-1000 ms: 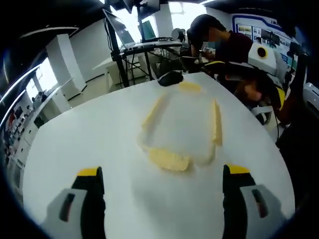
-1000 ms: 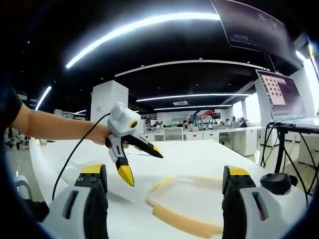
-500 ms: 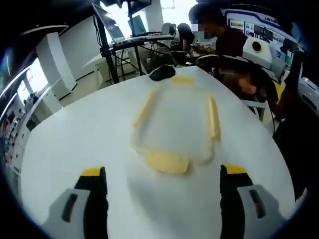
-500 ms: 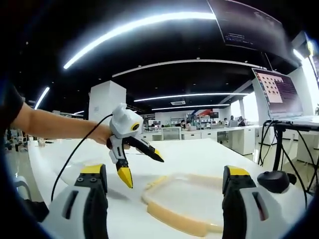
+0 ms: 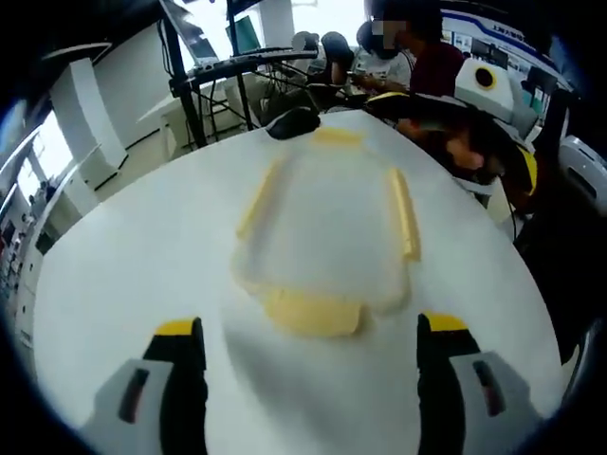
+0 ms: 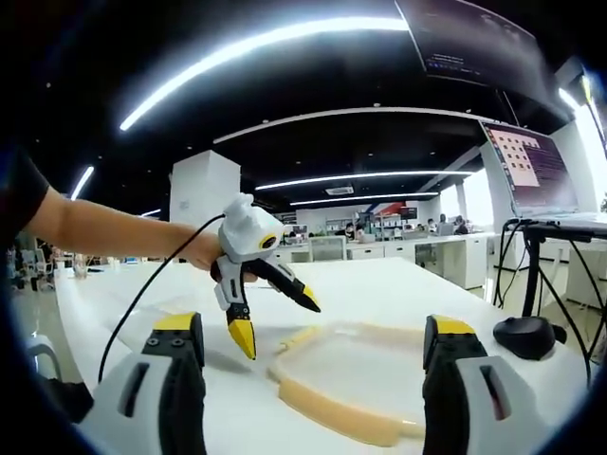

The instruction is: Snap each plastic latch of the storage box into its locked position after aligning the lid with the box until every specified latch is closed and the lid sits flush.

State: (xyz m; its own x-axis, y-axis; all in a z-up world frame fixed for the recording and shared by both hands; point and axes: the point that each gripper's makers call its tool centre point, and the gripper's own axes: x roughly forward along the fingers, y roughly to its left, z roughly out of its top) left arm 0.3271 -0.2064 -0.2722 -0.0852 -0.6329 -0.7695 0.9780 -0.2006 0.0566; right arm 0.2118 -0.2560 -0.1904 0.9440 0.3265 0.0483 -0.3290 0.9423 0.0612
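On the white worktop (image 5: 123, 275) the storage box (image 5: 327, 242) lay beside a black mouse (image 5: 292, 122); both tools, left (image 6: 275, 322) and right (image 6: 313, 379), were released, grasping nothing; no writing was legible

One box (image 5: 327, 227) with four yellow latches (image 5: 313, 314), one black mouse (image 5: 293, 122) and two grippers (image 5: 308, 341) (image 6: 313, 341) are counted on one table (image 5: 123, 256).
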